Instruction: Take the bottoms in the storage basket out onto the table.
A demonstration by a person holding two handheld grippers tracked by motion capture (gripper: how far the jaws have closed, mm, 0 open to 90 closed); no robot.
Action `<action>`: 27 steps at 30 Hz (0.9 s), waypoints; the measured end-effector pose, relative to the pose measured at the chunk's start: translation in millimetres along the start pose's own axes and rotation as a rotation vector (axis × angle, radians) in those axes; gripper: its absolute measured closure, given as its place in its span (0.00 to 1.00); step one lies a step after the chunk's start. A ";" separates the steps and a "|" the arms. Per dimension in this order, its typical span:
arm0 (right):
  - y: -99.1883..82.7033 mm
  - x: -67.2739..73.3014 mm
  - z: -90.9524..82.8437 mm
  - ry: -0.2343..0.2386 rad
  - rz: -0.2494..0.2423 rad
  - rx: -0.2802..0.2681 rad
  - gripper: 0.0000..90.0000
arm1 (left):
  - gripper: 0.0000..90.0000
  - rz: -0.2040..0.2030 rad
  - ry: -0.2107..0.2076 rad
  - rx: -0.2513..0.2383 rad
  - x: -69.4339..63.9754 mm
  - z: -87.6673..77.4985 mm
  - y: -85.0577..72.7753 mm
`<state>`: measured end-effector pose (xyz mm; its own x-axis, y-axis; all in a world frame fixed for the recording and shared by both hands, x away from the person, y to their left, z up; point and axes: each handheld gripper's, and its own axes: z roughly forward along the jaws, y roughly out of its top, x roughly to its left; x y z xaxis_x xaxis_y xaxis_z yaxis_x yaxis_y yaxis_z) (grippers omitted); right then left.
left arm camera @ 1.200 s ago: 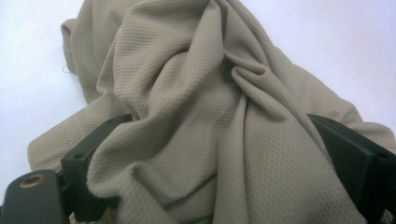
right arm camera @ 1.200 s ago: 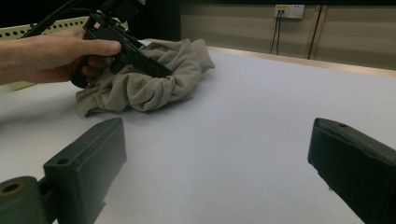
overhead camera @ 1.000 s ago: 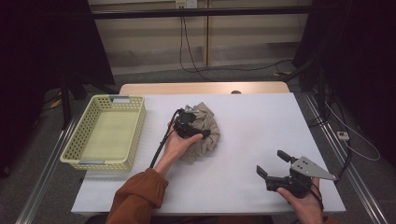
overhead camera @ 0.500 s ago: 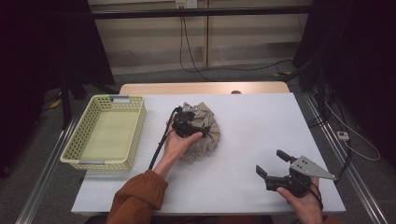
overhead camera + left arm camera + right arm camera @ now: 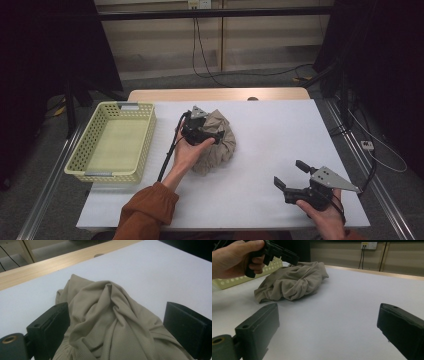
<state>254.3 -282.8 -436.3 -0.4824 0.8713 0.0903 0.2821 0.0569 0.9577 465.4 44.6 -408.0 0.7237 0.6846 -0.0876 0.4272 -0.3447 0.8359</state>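
A: Where are we? Our left tongs (image 5: 216,137) hang over the cloth (image 5: 220,145), which lies crumpled near the middle of the bench (image 5: 280,130), with the basket (image 5: 87,150) off at nine o'clock from it.

B: And they're spread wide. In the left gripper view the cloth (image 5: 112,322) bulges up between the two jaws, but neither one presses it yet, as far as we can tell.

A: So we're at the grasp, not the lift. What of the right tongs (image 5: 290,175)?

B: Also spread, holding nothing, near the bench's edge at about five o'clock from the cloth, well apart from it. The right gripper view has the cloth (image 5: 292,282) far ahead at eleven o'clock.

A: Then next we likely squeeze the left tongs on that raised fold, deep enough to catch several layers.

B: Agreed. A thin pinch could slip, and the bundle would sag open once raised.
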 end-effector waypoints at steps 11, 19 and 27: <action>0.3 0.3 1.7 0.002 -0.003 0.001 0.05 | 0.06 0.050 -0.017 -0.030 -7.4 -14.6 4.2; 1.1 1.8 3.1 0.005 -0.010 0.002 0.05 | 0.07 0.066 0.002 -0.028 -12.4 -23.9 5.8; 1.9 2.9 6.6 0.012 -0.015 0.005 0.05 | 0.08 0.087 0.009 -0.058 -20.0 -37.4 6.2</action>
<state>259.0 -277.0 -436.1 -0.4966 0.8644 0.0789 0.2784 0.0726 0.9577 433.3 52.8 -380.8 0.7521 0.6590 -0.0086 0.3304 -0.3657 0.8701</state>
